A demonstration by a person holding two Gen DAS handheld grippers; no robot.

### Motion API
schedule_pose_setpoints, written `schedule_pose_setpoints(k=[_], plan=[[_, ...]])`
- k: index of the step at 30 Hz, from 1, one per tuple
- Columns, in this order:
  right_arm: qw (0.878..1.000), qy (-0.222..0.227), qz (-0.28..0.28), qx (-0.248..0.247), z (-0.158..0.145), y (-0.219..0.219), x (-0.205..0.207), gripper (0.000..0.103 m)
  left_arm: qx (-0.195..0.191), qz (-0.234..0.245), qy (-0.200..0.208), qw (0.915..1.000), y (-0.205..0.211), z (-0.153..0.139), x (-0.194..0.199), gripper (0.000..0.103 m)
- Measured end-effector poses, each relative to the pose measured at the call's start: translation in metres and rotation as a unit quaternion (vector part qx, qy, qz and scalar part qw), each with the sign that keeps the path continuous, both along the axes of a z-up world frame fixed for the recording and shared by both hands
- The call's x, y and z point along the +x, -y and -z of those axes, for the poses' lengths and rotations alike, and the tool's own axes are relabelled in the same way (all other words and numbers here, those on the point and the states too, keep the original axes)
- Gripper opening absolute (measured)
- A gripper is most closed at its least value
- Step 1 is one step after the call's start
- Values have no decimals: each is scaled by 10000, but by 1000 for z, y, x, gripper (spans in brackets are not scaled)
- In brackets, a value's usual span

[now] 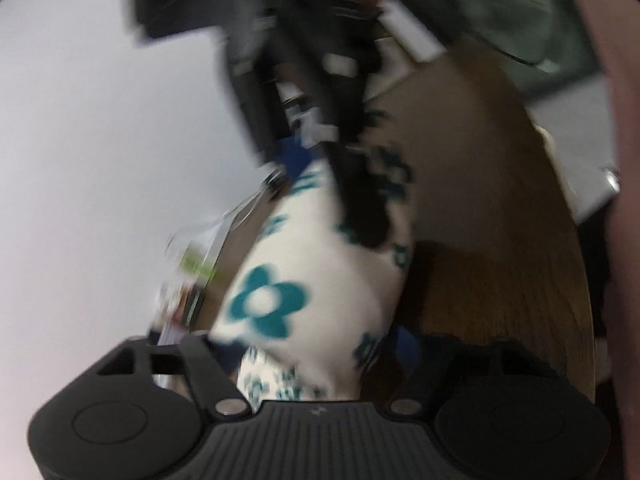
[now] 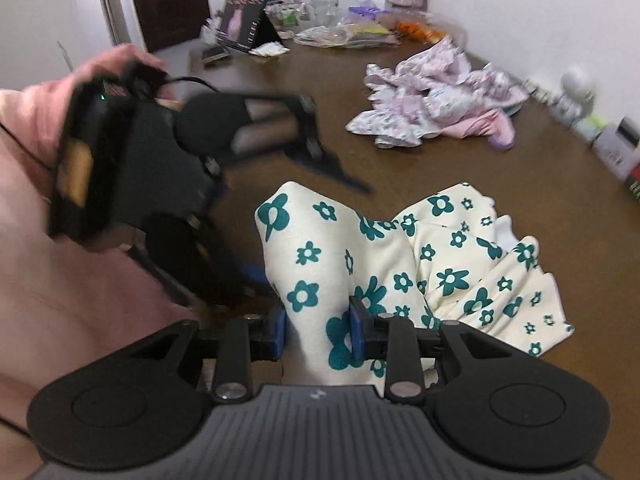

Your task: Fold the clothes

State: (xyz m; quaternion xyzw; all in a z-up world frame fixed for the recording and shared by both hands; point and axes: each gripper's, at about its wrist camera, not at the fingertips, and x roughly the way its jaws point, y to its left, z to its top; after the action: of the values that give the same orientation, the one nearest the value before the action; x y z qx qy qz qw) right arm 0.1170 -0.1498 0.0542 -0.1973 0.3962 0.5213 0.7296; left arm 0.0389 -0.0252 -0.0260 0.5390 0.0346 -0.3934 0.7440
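A cream garment with teal flowers (image 2: 400,256) lies bunched on the brown table (image 2: 460,168). My right gripper (image 2: 320,338) is shut on a fold of it between its blue pads. My left gripper (image 2: 280,232) shows blurred at the left of the right wrist view, fingers spread wide; the lower finger is beside the garment's left edge and the upper finger is off the cloth. In the left wrist view the garment (image 1: 304,280) rises between the left fingers, which are hidden behind it. The right gripper (image 1: 360,208) is blurred above it.
A crumpled pink and lilac pile of clothes (image 2: 436,104) lies further back on the table. Bags, a dark box and clutter (image 2: 304,28) line the far edge. Small boxes and bottles (image 2: 600,136) stand along the right wall.
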Motion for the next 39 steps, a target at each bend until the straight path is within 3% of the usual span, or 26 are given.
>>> schedule_pose_setpoints(k=[2,4,6,8,11,15,17,19,21,23,25,29,34,37,39], plan=[[9998,-199,-44,66,0,2,4,30,82,216,-399,9989,-1,-6,7,44],[9997,-118,82,197,-2,10,2,36,-67,192,-1038,9944,-5,-18,21,39],[9992,-11,223,334,-4,17,-1,55,-334,25,-1762,9838,-10,-33,39,38],[9976,326,355,488,-6,29,-8,83,-657,-164,-2444,9673,-16,-45,60,38],[9950,600,528,601,-2,40,-10,84,-1209,-441,-3659,9217,-26,-62,102,38],[9912,532,921,789,18,44,13,84,-1504,-652,-4571,8742,-32,-65,146,38],[9873,150,1173,1057,25,47,34,70,-1673,-838,-5044,8429,-34,-62,170,39],[9813,-214,1471,1220,33,52,50,65,-1950,-1137,-5331,8154,-40,-60,191,43],[9729,-572,1770,1370,41,57,66,59,-2285,-1511,-5483,7901,-47,-58,210,54],[9621,-929,2065,1517,49,62,82,56,-2563,-1903,-5499,7718,-54,-54,222,62],[9490,-1284,2354,1660,57,67,97,55,-2695,-2191,-5372,7686,-59,-52,223,65],[9156,-1984,2915,1933,73,77,129,54,-2921,-2646,-4949,7744,-71,-55,210,69],[9153,-2165,2892,1783,80,68,136,47,-3499,-2782,-3882,8059,-77,-78,186,66],[9139,-2205,2936,1729,82,67,137,47,-3518,-2615,-3648,8215,-62,-84,184,44],[9113,-2233,2992,1738,83,67,136,47,-3192,-2684,-3561,8363,-46,-78,186,31]])
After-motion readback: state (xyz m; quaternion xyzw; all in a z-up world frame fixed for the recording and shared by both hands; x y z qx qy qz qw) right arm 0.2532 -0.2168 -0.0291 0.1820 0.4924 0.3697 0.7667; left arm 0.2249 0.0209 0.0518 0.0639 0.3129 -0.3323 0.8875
